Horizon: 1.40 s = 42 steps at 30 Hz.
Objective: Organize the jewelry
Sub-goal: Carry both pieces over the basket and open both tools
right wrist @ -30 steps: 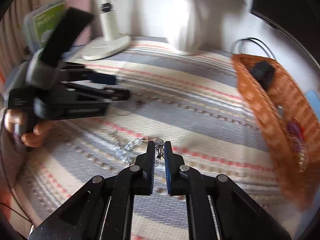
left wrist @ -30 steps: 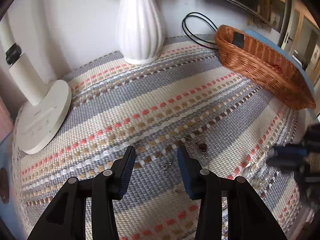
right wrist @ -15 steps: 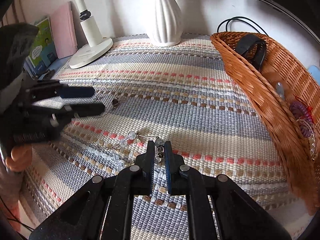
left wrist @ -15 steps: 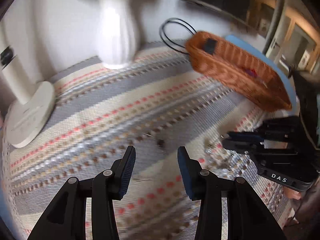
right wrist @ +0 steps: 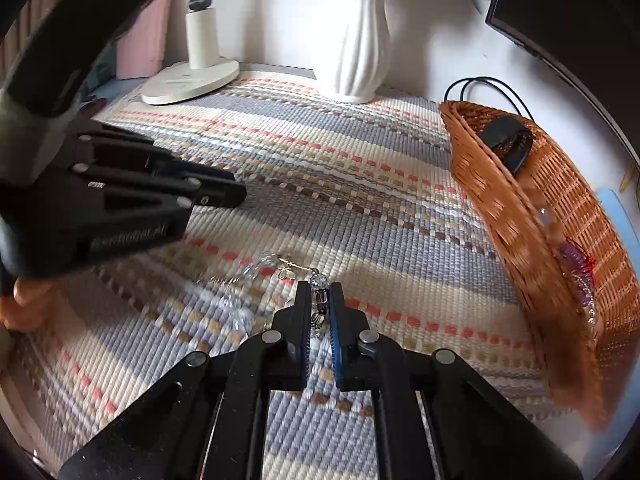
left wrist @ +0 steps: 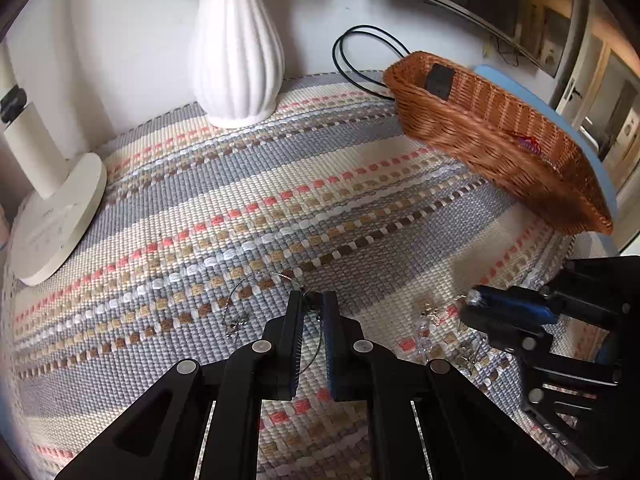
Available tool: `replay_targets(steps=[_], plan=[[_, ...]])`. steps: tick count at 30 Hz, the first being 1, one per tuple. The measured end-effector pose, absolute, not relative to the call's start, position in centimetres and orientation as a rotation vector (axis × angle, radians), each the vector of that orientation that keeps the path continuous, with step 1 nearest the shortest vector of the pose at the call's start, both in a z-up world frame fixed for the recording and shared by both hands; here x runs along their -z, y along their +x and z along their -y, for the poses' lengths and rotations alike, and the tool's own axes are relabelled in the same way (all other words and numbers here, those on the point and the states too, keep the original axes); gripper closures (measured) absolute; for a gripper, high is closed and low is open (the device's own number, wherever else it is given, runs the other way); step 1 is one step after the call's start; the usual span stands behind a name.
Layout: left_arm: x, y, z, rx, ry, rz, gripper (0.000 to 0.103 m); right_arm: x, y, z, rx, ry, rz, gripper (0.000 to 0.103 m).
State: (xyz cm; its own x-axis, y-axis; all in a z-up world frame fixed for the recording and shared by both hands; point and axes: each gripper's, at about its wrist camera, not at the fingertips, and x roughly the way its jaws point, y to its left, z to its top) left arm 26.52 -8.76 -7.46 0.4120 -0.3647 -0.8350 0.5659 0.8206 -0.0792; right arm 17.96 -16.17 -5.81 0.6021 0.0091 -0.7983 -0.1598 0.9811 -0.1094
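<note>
Woven mat, left wrist view: a striped cloth (left wrist: 280, 184) in grey, cream, coral and tan covers the table.
Left gripper, left wrist view: the left gripper (left wrist: 311, 300) has its jaws drawn close, with a small dark pendant and a thin silver chain necklace (left wrist: 256, 280) pinched at the tips; the chain loops away to the left over the mat and a strand runs back between the fingers.
Right gripper, left wrist view: the right gripper (left wrist: 472, 308) comes in from the right edge, its tips down at a beaded bracelet (left wrist: 430, 320) of clear beads lying on the mat.
Basket, left wrist view: a brown wicker basket (left wrist: 472, 120) sits at the far right of the mat, with a dark clip and something purple-red inside.
Background, left wrist view: a white ribbed vase (left wrist: 236, 48) stands at the back, a cream lamp base (left wrist: 56, 216) at the left, a black cable (left wrist: 360, 60) behind the basket.
Right gripper, right wrist view: jaws nearly together, clamped on dark and clear beads of the bracelet, whose remaining beads trail left across the mat, blurred.
Left gripper, right wrist view: at the left, low over the mat, well apart from the right one; I cannot tell its grip from here.
Basket, right wrist view: at the right, holding the dark clip and purple pieces.
</note>
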Motion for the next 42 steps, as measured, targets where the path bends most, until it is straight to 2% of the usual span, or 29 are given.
replay_targets(steps=[11, 19, 26, 33, 40, 41, 42], plan=[[-0.7, 25.4, 7.2, 0.864, -0.049, -0.867, 0.094, -5.1, 12.8, 22.3, -0.165, 0.006, -0.734, 0.093], [-6.2, 24.7, 13.1, 0.930, 0.007, -0.761, 0.094, -10.5, 11.4, 30.6, 0.029, 0.087, -0.590, 0.093], [-5.5, 26.9, 21.7, 0.961, 0.024, -0.795, 0.094, -8.2, 13.5, 36.6, 0.148, 0.145, -0.637, 0.093], [-2.5, 30.3, 27.2, 0.902, 0.045, -0.851, 0.094, -4.5, 17.1, 39.3, 0.120, 0.218, -0.675, 0.093], [1.4, 31.6, 33.2, 0.896, 0.124, -0.940, 0.093, -0.3, 18.8, 42.6, 0.188, 0.310, -0.800, 0.092], [1.7, 31.4, 33.5, 0.898, 0.129, -0.945, 0.090, -0.3, 18.5, 43.0, 0.192, 0.328, -0.800, 0.091], [1.8, 31.2, 33.6, 0.904, 0.130, -0.951, 0.075, -0.5, 18.2, 43.3, 0.197, 0.343, -0.797, 0.087]])
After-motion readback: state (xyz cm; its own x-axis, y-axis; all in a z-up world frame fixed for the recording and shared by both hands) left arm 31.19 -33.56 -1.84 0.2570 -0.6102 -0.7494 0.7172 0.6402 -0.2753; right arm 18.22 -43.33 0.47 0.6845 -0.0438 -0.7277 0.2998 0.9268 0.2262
